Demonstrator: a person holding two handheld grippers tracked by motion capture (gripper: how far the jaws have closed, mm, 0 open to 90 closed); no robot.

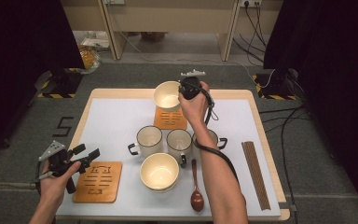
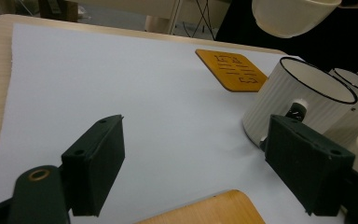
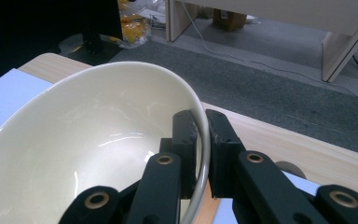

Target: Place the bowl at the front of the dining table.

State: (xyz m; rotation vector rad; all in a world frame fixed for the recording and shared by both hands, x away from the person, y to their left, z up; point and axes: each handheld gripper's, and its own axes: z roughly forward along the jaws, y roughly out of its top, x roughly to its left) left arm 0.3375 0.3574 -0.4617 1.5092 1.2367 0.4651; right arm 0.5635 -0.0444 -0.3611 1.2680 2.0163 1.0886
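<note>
While the right tool (image 3: 204,154) clamps its jaws on the rim of a cream ceramic bowl (image 1: 167,96) above the far wooden coaster (image 1: 170,119), the glazed ware looks stiff, slippery and breakable; the left tool (image 2: 193,170) stands apart, empty.

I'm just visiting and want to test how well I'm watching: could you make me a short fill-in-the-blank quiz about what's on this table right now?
1. The right gripper is clamped on the rim of a cream ____.
2. That held bowl is above the far wooden ____.
3. The left gripper has its jaws ____, with nothing between them.
4. The brown spoon lies to the right of the near bowl, and the number of mugs in the row behind them is ____.

Missing words: bowl; coaster; open; three
</note>
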